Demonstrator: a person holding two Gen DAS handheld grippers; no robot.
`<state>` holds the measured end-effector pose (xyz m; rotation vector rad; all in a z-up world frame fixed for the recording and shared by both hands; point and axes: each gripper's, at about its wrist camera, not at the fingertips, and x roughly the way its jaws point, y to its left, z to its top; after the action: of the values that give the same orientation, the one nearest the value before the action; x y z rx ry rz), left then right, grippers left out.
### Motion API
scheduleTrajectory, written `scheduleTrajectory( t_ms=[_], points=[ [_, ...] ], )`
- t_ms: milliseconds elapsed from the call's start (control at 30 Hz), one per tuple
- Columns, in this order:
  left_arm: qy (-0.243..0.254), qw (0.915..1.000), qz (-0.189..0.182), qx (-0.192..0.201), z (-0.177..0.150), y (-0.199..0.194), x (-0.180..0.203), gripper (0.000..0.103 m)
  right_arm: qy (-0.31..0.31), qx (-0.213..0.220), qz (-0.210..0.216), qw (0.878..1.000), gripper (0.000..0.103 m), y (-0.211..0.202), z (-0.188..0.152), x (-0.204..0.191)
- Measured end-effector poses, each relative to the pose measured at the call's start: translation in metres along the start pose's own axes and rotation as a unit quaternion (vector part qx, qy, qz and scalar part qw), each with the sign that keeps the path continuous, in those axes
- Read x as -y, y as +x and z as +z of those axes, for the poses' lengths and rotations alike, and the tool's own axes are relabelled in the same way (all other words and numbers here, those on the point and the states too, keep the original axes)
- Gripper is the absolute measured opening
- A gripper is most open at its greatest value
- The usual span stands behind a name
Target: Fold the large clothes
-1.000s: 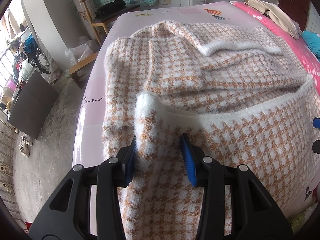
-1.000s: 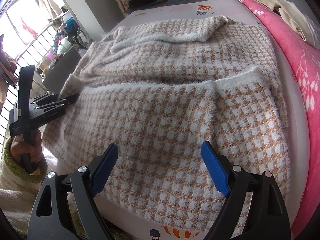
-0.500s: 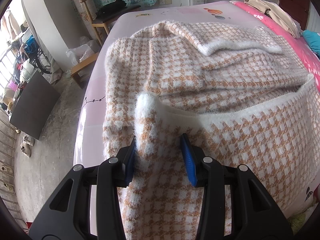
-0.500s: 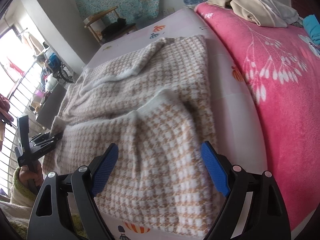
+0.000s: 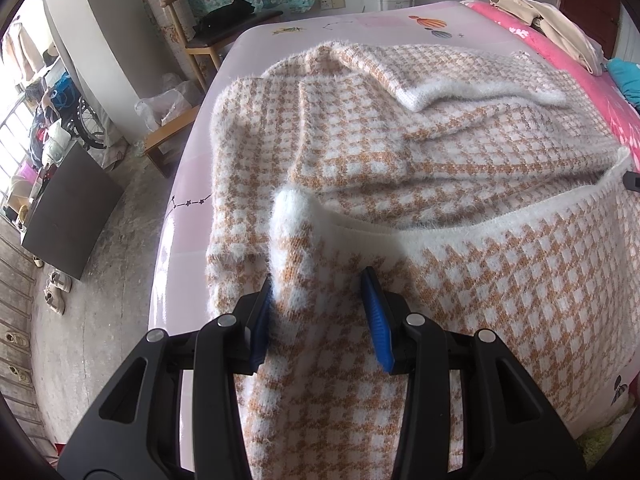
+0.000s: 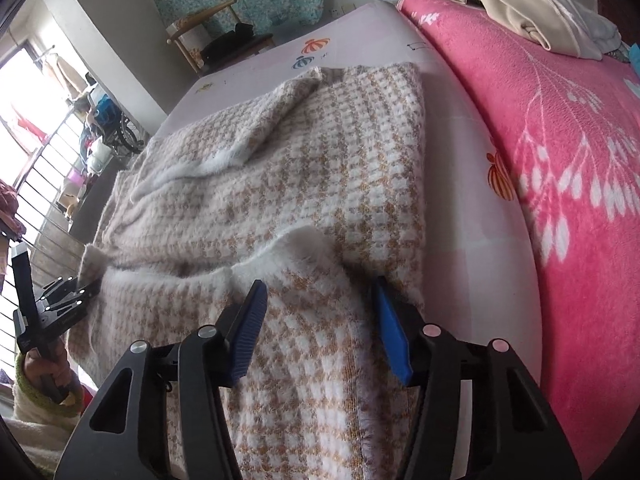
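A large fuzzy tan-and-white houndstooth sweater [image 5: 460,152] lies spread on the bed; it also shows in the right wrist view [image 6: 320,168]. Its bottom hem [image 5: 440,232] is folded up over the body. My left gripper [image 5: 320,300] straddles the hem's left corner with the jaws part closed on a bunch of the knit. My right gripper [image 6: 320,320] stands over the hem's right corner [image 6: 304,240], jaws apart with the fabric between them. The left gripper [image 6: 60,304] is also visible in the right wrist view.
The pale pink bed sheet [image 5: 192,184] ends at the left edge above a concrete floor. A pink floral blanket [image 6: 560,160] with a beige garment [image 6: 520,4] lies to the right. A wooden chair [image 5: 208,20] stands beyond the bed.
My right gripper has swung to the sweater's right edge, come down over the hem's right corner and narrowed its jaws. My left gripper has stayed in place.
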<state>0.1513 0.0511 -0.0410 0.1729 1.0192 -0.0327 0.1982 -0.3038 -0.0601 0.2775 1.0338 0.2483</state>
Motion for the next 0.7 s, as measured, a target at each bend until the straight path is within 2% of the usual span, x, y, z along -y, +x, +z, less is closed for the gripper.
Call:
scheduleTrajectory(
  t_ms=[133,267,500,700],
  points=[
    [-0.001,1.0000,0.000,-0.001,0.001,0.001,-0.003,0.040,-0.009,-0.010,0.000,1.000,0.043,-0.004,-0.008,-0.003],
    [0.002,1.0000,0.004,-0.002,0.001,0.001,-0.002,0.040,-0.024,-0.016,-0.029,0.999,0.034,-0.005,-0.012,-0.005],
    [0.002,1.0000,0.008,-0.004,0.004,0.007,-0.023,0.040,-0.064,-0.011,-0.076,0.995,0.033,0.003,-0.005,-0.019],
    [0.003,1.0000,0.009,-0.003,0.003,0.002,-0.007,0.040,-0.084,-0.004,-0.103,0.991,0.030,0.001,-0.006,-0.027]
  ],
)
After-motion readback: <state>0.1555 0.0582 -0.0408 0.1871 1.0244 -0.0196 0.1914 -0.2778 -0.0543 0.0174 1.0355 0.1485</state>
